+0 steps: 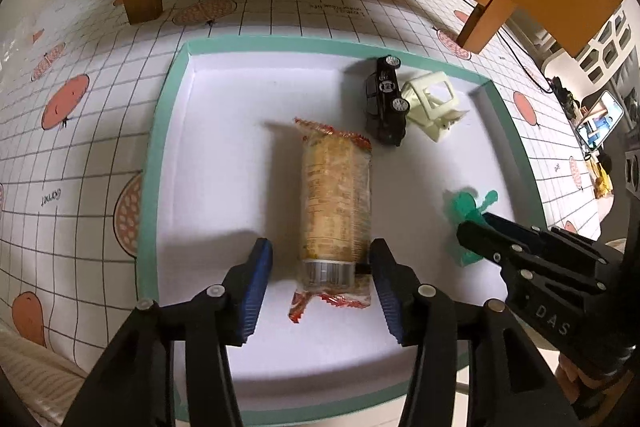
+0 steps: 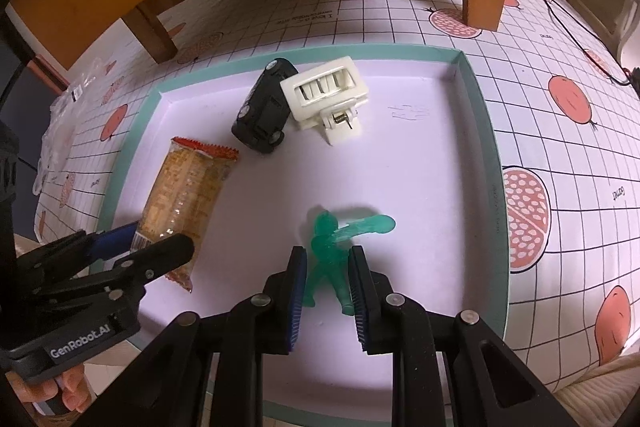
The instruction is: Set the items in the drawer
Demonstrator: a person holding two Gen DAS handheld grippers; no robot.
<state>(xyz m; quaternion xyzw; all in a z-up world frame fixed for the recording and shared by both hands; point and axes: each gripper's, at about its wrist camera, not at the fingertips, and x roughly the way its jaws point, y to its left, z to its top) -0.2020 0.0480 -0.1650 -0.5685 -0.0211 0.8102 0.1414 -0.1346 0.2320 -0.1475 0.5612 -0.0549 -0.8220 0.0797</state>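
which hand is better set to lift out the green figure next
Right. The right tongs already straddle the green figure at its legs, pads close on both sides. The left tongs are spread wide around the cracker packet, off to the figure's side.

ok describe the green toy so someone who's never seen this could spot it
Look in the shallow white tray with the teal rim. The green toy figure lies between the right gripper fingers. It's the only translucent green, person-shaped thing there; its neighbours are a snack pack, a black car and a cream clip.
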